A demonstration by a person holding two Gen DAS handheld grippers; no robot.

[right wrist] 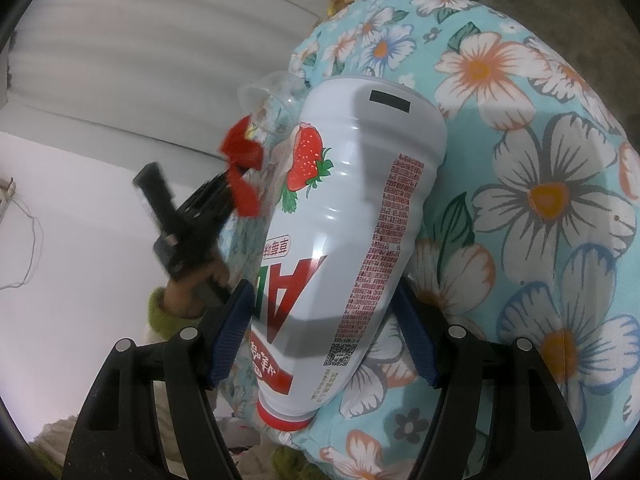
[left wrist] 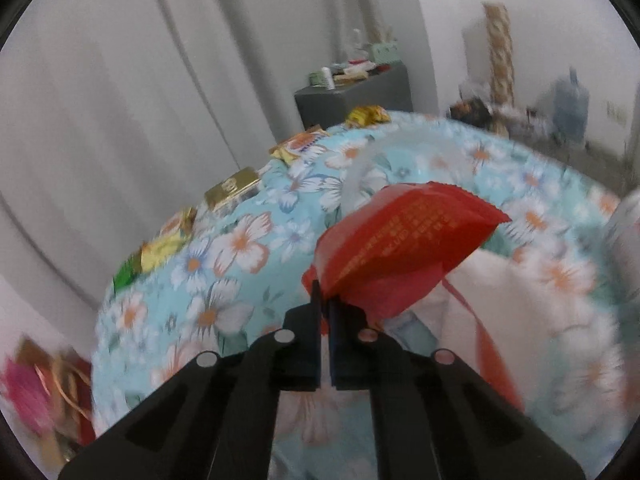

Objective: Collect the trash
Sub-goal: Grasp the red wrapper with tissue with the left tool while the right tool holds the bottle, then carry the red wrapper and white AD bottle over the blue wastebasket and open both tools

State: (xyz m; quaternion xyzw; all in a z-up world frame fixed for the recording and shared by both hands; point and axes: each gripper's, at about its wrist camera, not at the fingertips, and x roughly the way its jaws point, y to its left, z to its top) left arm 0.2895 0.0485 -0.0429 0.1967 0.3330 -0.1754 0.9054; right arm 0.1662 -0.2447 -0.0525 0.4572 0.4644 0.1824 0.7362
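Note:
My left gripper [left wrist: 325, 312] is shut on the edge of a red plastic bag [left wrist: 404, 236] and holds it above the flowered bedspread [left wrist: 240, 240]. My right gripper [right wrist: 320, 344] is shut on a white strawberry drink bottle [right wrist: 352, 216], held cap toward the camera, over the same bedspread [right wrist: 540, 160]. The left gripper with the red bag [right wrist: 240, 160] shows at the left of the right wrist view. Several snack wrappers [left wrist: 232, 188] lie along the bed's far edge.
A dark cabinet [left wrist: 356, 96] with clutter stands behind the bed. A water jug [left wrist: 568, 108] and other items sit on the floor at the right. White curtains [left wrist: 140, 100] hang at the left. A clear plastic container [right wrist: 272, 96] lies beyond the bottle.

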